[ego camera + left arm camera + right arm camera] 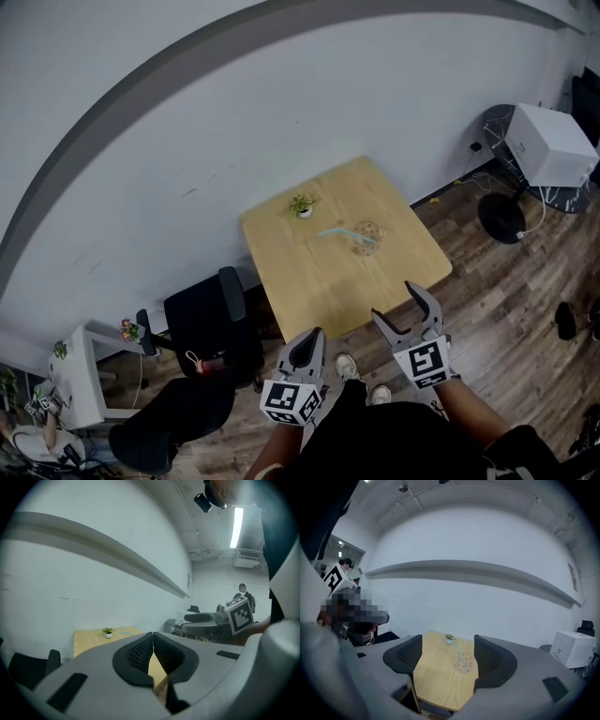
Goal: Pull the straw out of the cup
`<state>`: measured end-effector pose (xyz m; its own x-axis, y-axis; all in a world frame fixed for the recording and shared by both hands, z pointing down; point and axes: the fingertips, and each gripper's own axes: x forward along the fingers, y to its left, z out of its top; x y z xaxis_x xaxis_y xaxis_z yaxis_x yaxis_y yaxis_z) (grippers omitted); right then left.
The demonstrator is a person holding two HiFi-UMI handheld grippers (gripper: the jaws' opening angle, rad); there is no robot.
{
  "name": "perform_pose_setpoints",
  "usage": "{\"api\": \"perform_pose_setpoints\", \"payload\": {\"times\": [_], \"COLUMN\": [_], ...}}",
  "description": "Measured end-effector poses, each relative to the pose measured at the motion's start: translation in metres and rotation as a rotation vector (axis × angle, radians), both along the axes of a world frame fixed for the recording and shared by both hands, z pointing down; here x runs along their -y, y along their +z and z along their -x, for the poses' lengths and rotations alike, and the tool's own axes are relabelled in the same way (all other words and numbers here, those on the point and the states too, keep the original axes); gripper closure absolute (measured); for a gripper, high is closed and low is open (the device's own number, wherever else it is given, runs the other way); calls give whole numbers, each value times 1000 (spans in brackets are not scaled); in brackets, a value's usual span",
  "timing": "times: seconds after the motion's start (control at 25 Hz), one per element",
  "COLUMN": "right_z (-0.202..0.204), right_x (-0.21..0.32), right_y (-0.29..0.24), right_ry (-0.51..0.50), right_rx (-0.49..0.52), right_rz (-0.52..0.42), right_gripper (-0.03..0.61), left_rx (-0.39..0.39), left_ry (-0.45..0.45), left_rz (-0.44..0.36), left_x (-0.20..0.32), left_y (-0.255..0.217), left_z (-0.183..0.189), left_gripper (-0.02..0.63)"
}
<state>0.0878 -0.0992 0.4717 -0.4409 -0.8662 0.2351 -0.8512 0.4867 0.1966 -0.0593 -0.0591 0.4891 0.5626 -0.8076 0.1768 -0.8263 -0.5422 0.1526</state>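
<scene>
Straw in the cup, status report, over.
Left gripper shut, right gripper open, both empty, short of the light wooden table. Pale blue straw in the clear dotted cup, untouched. Small potted plant beyond it, nothing in the way.

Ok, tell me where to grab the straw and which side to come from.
Grip the straw on its free length, which slants out of the clear cup toward the plant. Come from above on the plant side with the open right tongs, jaws across the thin shaft, clear of the cup.
</scene>
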Motion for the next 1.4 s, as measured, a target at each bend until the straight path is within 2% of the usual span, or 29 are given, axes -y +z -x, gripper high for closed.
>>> {"api": "perform_pose_setpoints", "payload": {"times": [0.28, 0.52, 0.68, 0.92, 1.2, 1.4], "right_z": [39, 57, 66, 73, 70, 58], "right_x": [48, 84, 107, 138, 163, 188], "right_y": [11, 15, 20, 35, 41, 51], "right_ry": [-30, -31, -29, -9, -12, -38], "right_rx": [6, -25, -57, -40, -117, -198], "right_rz": [42, 55, 67, 115, 111, 112], "right_gripper": [222, 222, 222, 222, 222, 222], "left_rx": [9, -26, -33, -44, -39, -32], "left_ry": [-9, 8, -2, 23, -9, -29], "left_rz": [24, -9, -1, -10, -8, 38], "left_x": [46, 84, 107, 131, 158, 175], "left_y": [7, -1, 2, 4, 6, 19], "left_z": [29, 44, 53, 65, 79, 66], "left_gripper": [594, 594, 594, 594, 594, 594]}}
